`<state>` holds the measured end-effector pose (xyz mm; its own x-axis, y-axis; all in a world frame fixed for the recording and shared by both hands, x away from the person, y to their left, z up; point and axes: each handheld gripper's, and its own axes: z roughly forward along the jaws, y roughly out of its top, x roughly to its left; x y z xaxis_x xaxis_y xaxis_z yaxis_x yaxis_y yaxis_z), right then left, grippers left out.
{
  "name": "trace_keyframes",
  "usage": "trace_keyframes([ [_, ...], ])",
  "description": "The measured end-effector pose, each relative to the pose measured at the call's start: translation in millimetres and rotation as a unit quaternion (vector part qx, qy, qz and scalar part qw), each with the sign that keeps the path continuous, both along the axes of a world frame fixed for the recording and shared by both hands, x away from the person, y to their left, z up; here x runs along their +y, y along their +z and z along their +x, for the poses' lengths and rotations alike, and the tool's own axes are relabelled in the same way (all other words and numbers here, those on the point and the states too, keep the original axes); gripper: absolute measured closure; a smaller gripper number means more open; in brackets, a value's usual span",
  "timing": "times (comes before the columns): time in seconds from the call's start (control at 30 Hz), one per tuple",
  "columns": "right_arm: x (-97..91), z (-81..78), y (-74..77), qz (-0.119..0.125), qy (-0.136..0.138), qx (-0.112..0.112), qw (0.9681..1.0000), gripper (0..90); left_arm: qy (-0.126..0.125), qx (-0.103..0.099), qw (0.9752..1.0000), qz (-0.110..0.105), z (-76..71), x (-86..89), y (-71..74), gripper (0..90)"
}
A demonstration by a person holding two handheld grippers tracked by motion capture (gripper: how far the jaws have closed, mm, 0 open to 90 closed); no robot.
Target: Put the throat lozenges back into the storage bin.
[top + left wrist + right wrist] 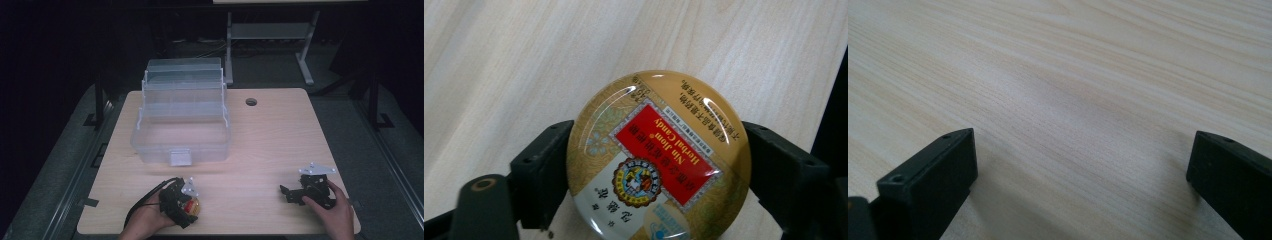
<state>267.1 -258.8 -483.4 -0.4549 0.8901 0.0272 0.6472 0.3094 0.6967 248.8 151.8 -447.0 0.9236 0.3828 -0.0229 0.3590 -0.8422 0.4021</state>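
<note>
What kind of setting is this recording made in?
Probably a lab or workshop data-collection station: a bare wooden table on dark flooring, a clear plastic organizer box, and another metal-legged desk behind.

Round gold candy tin point(659, 160): red label reads "Nin Jiom Herbal Candy" (seen upside down), Chinese characters alongside; rim print too small to read.

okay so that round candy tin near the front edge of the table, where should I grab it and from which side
Grip the candy tin across its round rim, one jaw on each opposite side, coming from above. It lies flat, label up, on the table, so its low side wall is probably the surest hold. The left gripper already has its jaws against two opposite sides like this. The right gripper is open over bare wood.
</note>
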Motion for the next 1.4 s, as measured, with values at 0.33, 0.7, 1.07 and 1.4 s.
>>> trace_keyframes([
  [0.33, 0.0, 0.0, 0.0, 0.000, 0.000, 0.000, 1.0000, 0.0, -0.007, -0.002, 0.9999, 0.009, -0.5, -0.5, 1.1, 19.4],
  [0.7, 0.0, 0.0, 0.0, 0.000, 0.000, 0.000, 1.0000, 0.0, 0.003, -0.001, 1.0000, -0.007, 0.9, 2.7, 7.0, 19.5],
  [1.07, 0.0, 0.0, 0.0, 0.000, 0.000, 0.000, 1.0000, 0.0, 0.009, 0.004, 0.9998, -0.019, 2.6, 8.0, 17.8, 19.5],
  [1.4, 0.0, 0.0, 0.0, 0.000, 0.000, 0.000, 1.0000, 0.0, 0.010, 0.005, 0.9996, -0.025, 4.8, 10.8, 26.9, 19.5],
])
